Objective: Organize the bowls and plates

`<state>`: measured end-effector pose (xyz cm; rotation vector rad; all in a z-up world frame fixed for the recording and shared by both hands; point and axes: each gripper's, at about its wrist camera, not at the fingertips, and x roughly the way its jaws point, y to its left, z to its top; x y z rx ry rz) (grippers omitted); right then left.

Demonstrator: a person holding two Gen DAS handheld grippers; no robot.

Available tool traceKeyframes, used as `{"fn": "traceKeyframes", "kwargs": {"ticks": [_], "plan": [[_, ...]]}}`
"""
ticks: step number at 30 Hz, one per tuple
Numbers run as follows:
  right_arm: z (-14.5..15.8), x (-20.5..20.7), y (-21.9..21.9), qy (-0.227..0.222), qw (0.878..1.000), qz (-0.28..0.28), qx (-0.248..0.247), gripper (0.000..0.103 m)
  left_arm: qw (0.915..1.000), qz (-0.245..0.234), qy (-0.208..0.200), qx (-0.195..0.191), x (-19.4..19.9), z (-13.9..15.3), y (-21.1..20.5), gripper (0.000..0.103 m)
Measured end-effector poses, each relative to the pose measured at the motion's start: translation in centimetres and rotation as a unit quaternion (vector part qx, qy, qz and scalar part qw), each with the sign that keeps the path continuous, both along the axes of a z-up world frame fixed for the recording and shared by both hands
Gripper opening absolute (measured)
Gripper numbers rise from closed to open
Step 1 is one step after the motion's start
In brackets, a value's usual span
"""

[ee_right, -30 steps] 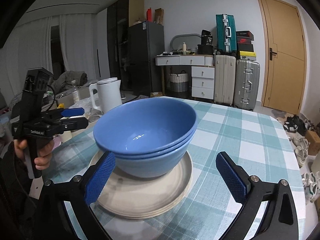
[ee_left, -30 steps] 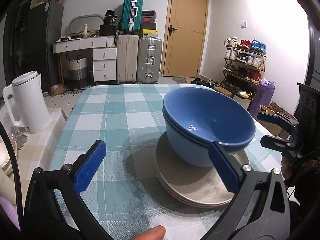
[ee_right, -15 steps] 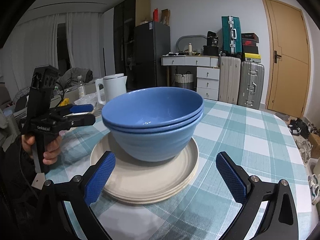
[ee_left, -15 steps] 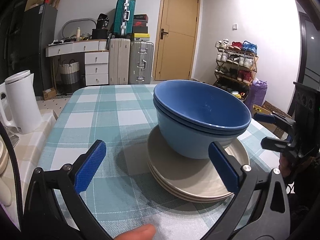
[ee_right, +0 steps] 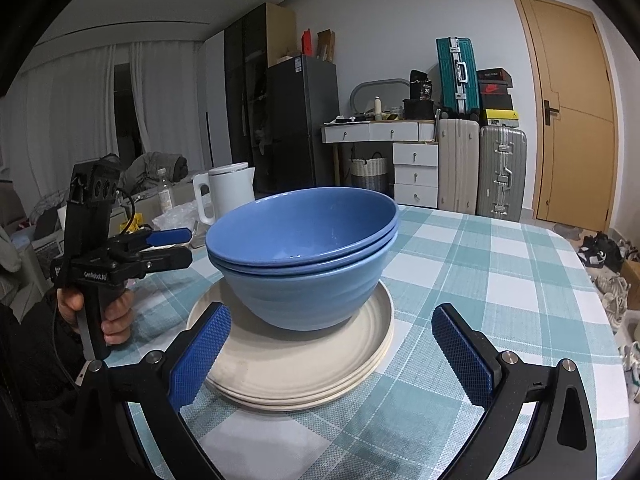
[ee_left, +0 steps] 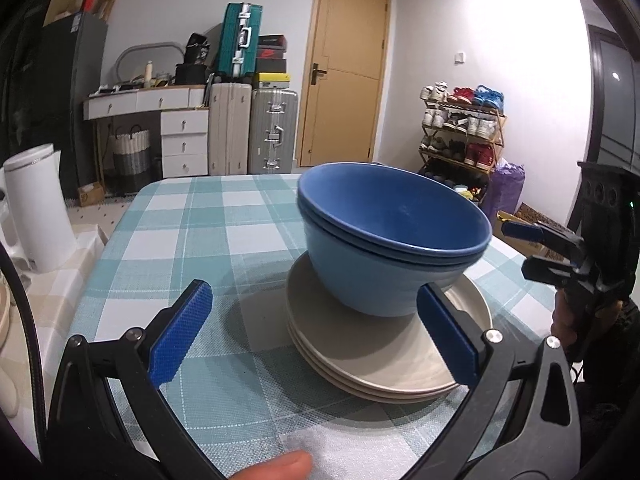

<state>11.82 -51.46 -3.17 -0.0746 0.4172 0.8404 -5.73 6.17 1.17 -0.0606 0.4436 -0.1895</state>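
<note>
Both cameras have sunk lower and tipped up since a second ago, so the stacked dishes now show more from the side than from above. Jaws on the left gripper (ee_left: 314, 330) are spread wide around nothing, low in the left wrist frame, with the stack just beyond them. Jaws on the right gripper (ee_right: 332, 354) are equally wide and empty, framing the stack from the opposite side.

Between them, at frame centre in both views, two blue bowls (ee_right: 304, 256) sit nested one inside the other on a pile of beige plates (ee_right: 292, 364), which rests on the checked worktop (ee_right: 480, 272). A fingertip (ee_left: 276, 467) shows at the bottom edge of the left view. A white kettle (ee_left: 36, 216) stands at the left edge, off the cloth.

Judging from this, the sorting looks essentially finished: bowls together, plates together, one tidy stack, nothing loose on the cloth. What may remain is carrying the stack elsewhere, if that is wanted.
</note>
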Motion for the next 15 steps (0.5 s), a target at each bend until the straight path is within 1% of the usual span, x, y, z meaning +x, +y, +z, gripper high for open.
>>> {"fn": "traceKeyframes", "kwargs": {"ticks": [5, 10, 15], "plan": [[0.0, -0.5, -0.1, -0.010, 1.000, 0.001, 0.003, 0.102, 0.9998, -0.008, 0.000, 0.019, 0.2, 0.1, -0.8, 0.102], [0.0, -1.0, 0.4, -0.020, 1.000, 0.005, -0.008, 0.102, 0.9998, -0.010, 0.000, 0.020, 0.2, 0.0, -1.0, 0.102], [-0.1, -1.1, 0.4, -0.021, 1.000, 0.007, -0.009, 0.102, 0.9997, -0.010, 0.000, 0.021, 0.3, 0.0, -1.1, 0.102]]}}
